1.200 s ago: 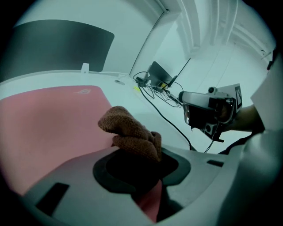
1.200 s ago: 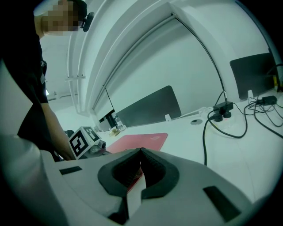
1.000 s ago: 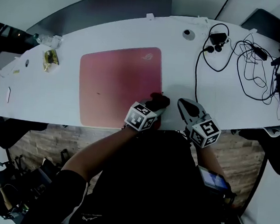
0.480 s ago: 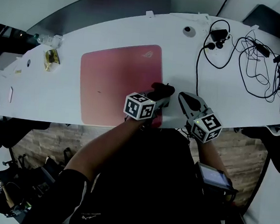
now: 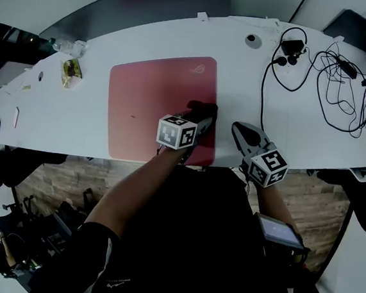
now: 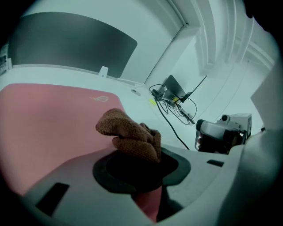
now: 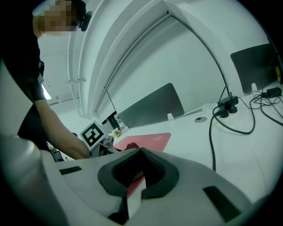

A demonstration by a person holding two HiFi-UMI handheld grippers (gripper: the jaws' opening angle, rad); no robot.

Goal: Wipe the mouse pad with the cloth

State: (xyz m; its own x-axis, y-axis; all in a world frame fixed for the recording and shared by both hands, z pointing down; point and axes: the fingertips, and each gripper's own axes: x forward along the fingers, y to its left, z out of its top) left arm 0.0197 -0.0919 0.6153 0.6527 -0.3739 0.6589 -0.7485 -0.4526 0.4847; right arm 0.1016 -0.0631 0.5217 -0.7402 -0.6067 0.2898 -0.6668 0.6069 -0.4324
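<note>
Head view: left tool lay low over the right part of the pink mouse pad on the tabletop, placed to wipe. Right tool hung beside the pad, idle.

Left gripper view: jaws clamped on the bunched brown cloth, wad touching the pad.

Right gripper view: jaws closed together, empty.

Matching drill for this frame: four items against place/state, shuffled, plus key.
Items:
1. cloth
2. mouse pad
3. right gripper
4. black cables

Place/state:
A. jaws together, empty, right of the pad
B. right part of the desk
C. clamped in the left gripper
D. pink, flat on the desk

Pairs: 1-C, 2-D, 3-A, 4-B
</note>
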